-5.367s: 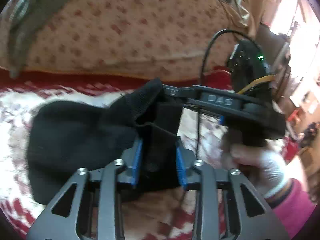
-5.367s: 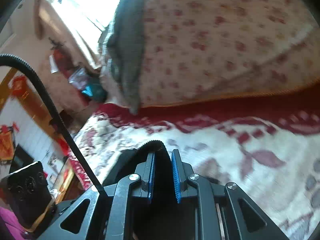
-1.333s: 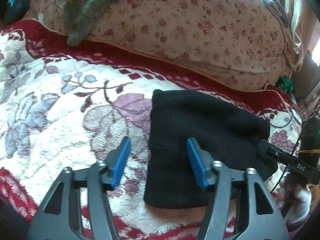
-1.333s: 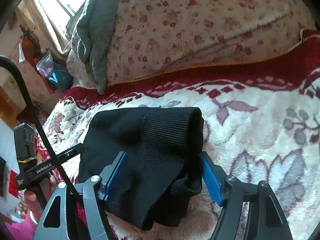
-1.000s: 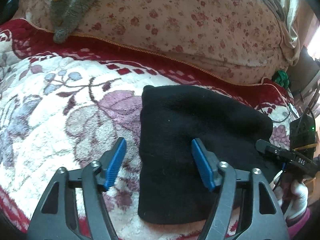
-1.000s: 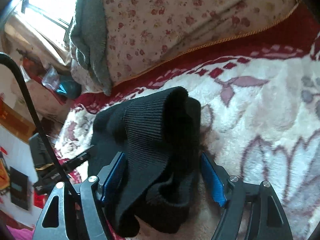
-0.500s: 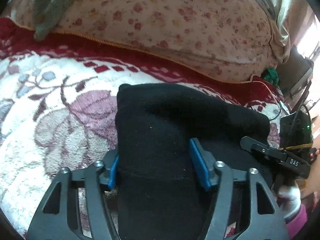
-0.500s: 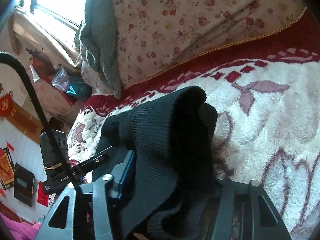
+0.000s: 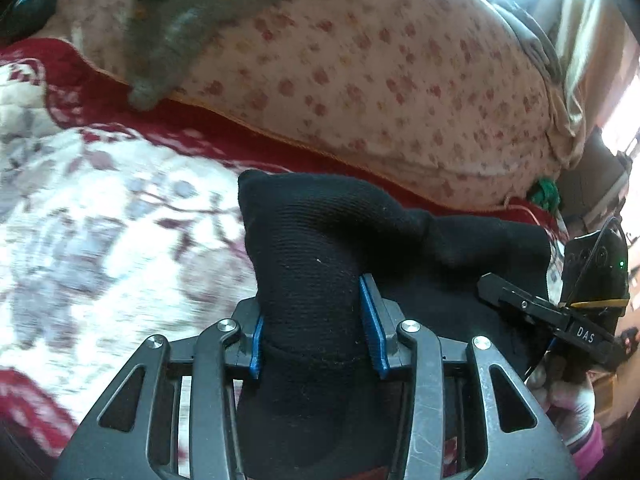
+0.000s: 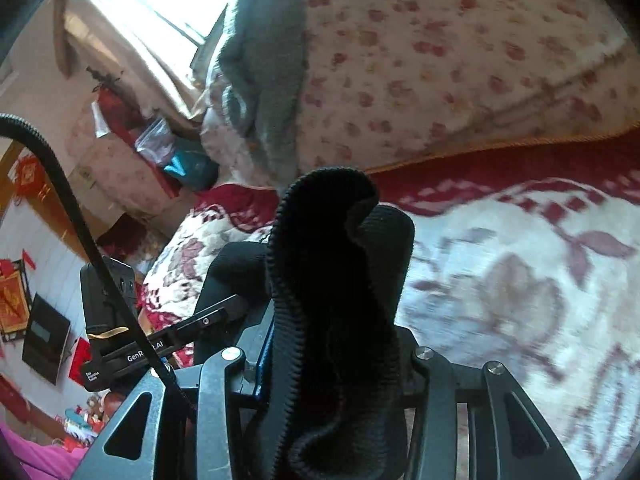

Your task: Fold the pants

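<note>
The black knit pants (image 9: 312, 240) lie bunched on the flowered blanket, with one end raised. My left gripper (image 9: 314, 328) has its blue pads pressed on a thick roll of that fabric, its jaws still closing. In the right wrist view, my right gripper (image 10: 336, 354) holds the ribbed waistband end of the pants (image 10: 332, 264), which stands up in a fold; its jaws are closing too, and the right pad is hidden behind the cloth. One finger (image 9: 520, 302) of the right gripper reaches the pants from the right. One finger (image 10: 200, 324) of the left gripper shows at the left.
A white and red flowered blanket (image 9: 100, 240) covers the bed. Behind it lies a big pink floral quilt (image 9: 360, 80) with a grey towel (image 9: 180, 32) draped over it. A gloved hand (image 9: 568, 404) holds the right gripper's handle. Room clutter (image 10: 120, 140) lies past the bed's left end.
Both grippers stood open astride the folded pants lying flat. They have since closed onto the fabric and risen, pulling both ends up off the blanket.
</note>
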{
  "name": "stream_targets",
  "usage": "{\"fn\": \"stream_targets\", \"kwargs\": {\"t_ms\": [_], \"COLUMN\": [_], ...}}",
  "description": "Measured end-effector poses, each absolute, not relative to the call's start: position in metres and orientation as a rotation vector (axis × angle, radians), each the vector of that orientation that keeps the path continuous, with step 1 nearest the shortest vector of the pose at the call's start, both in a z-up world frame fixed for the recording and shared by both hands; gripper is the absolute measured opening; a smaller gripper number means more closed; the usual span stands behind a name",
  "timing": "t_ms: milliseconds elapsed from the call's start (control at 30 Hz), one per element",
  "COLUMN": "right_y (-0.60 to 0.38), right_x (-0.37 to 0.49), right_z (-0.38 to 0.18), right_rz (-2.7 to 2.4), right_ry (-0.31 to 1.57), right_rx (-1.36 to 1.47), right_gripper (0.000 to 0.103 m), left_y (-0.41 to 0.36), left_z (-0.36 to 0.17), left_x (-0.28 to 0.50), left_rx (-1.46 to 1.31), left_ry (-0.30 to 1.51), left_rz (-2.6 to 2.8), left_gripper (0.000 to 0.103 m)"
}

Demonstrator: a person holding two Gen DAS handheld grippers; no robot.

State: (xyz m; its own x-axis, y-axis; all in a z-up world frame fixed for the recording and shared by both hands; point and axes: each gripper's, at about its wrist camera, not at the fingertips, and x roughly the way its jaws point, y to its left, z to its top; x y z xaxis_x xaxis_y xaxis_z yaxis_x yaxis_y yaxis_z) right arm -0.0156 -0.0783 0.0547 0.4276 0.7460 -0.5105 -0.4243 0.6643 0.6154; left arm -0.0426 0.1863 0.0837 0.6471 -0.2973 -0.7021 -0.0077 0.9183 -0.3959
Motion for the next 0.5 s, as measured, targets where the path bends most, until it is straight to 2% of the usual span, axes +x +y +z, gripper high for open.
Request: {"fn": "stream_targets", "kwargs": {"t_ms": [233,500], "right_y": [0.002,0.080], "right_x": [-0.008,0.002], "right_z": [0.062,0.052], "right_rz": [0.862,0.937], "right_ry": [0.871,0.928], "right_rx": [0.418,0.397], "right_gripper": [0.042,0.042], "left_y": [0.254,0.325], "left_z": [0.098,0.090], "left_x": [-0.066,-0.083], "left_rx": [-0.382,-0.446], "left_ry": [0.820,0.822], "left_rz": [-0.054,0.053], "left_gripper": [0.039,0.039]}}
